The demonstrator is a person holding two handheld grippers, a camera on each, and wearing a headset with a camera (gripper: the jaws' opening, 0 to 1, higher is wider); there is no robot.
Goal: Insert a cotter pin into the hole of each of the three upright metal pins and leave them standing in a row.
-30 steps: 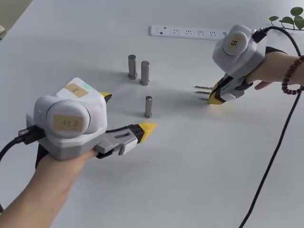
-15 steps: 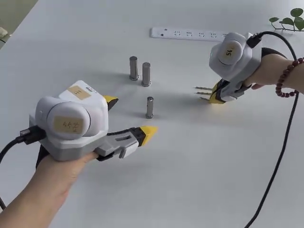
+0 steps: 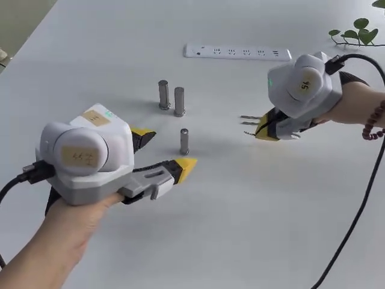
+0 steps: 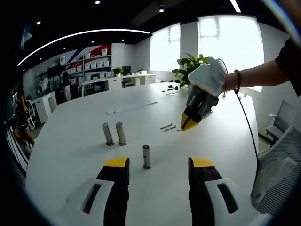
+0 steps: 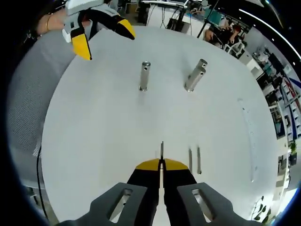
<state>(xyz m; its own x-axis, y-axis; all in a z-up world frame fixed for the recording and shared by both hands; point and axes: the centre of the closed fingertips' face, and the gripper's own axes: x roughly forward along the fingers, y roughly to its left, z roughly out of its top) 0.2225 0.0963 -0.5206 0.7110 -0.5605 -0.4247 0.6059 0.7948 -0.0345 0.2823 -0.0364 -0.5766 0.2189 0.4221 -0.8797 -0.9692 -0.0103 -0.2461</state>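
Bench [image 3: 252, 229]: white, matte. Lone metal pin [image 3: 184, 141]: upright near the middle of the bench, a cross-hole visible near its top in both gripper views. Pair of metal pins [image 3: 171, 98]: upright, just beside each other, farther back and to the left of the lone pin, apart from it. Left hand-held gripper [image 3: 168, 148]: held low over the near left of the bench, jaws wide apart with nothing in them; in its own view the lone pin stands ahead, framed between the two yellow tips. Right hand-held gripper [image 3: 263, 132]: at the right, tilted down toward the bench, jaws closed together on one cotter pin [image 5: 162, 149], which juts forward from the tips toward the metal pins. Loose cotter pins [image 5: 194, 160]: two, lying flat and side by side on the bench, just beside the right jaw tips. Power strip [image 3: 237, 52]: white, lying along the far side, well behind the pins. Plant [image 3: 354, 33]: leafy sprig at the far right corner. Cable [image 3: 355, 205]: black, trailing from the right hand-held gripper across the bench's right side. Bead bracelet [image 3: 378, 120]: on the right wrist.
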